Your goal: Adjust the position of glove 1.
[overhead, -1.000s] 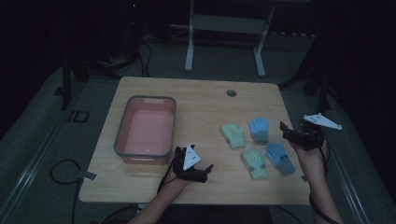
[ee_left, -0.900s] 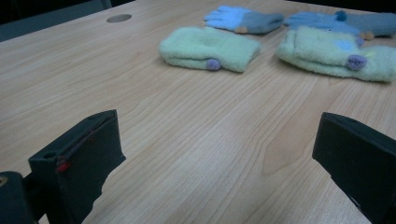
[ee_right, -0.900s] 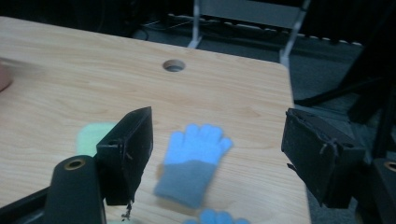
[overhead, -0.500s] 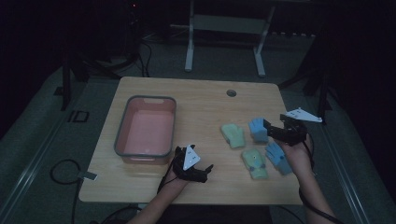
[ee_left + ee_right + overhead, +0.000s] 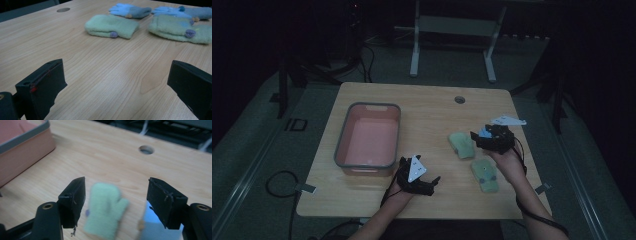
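High view very dim, surroundings near black; gripper views brighter; right gripper view blurred on green mitten [image 5: 106, 211]

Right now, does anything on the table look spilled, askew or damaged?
Nothing stands out. The pink bin sits level and looks empty, and the green mittens and blue gloves lie flat on the table. Both grippers, left and right, are open and hold nothing.

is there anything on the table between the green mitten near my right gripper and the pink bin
Nothing visible. Bare table lies between the green mitten and the pink bin. The right gripper, fingers open, hovers beside the mitten.
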{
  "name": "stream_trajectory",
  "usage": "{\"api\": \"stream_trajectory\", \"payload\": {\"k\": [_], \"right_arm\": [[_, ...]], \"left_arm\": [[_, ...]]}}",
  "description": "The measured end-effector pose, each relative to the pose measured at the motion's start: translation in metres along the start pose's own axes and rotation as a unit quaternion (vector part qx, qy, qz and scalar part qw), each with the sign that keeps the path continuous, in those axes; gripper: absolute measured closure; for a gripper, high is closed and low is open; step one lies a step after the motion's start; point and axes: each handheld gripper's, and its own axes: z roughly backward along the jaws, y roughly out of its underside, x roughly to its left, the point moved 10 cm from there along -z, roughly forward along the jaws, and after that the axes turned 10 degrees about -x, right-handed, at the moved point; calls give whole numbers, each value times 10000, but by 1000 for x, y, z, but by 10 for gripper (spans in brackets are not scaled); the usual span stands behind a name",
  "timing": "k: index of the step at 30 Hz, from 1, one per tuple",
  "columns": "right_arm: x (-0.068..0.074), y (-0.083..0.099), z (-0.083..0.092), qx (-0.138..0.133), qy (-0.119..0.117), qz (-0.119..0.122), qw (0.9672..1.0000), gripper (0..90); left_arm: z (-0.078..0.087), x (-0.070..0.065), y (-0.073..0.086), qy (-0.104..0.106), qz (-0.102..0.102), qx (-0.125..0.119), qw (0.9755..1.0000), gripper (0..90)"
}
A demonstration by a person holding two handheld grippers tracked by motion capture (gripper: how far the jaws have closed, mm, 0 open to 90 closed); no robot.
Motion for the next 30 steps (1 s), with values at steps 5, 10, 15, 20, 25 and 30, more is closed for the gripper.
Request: {"api": "stream_trajectory", "payload": {"k": [5,10,15,20,25,30], "right_arm": [[9,11,-18,232,-249,-91,9994,336],[11,26,-35,474,-355,-70,9982,396],[11,46,-52,882,-492,-116,9948,482],[8,61,-66,1254,-410,-17,9912,525],[3,75,-75,1646,-376,-21,9856,567],[1,81,-79,1777,-216,82,9838,654]], "left_arm": [[0,0,0,7,10,-7,10000,16],[0,0,0,12,-8,-6,10000,16],[0,0,0,25,7,-14,10000,16],[0,0,0,26,-5,-13,10000,16],[0,-1,0,28,-7,-15,10000,16],[0,-1,0,32,-15,-14,10000,16]]}}
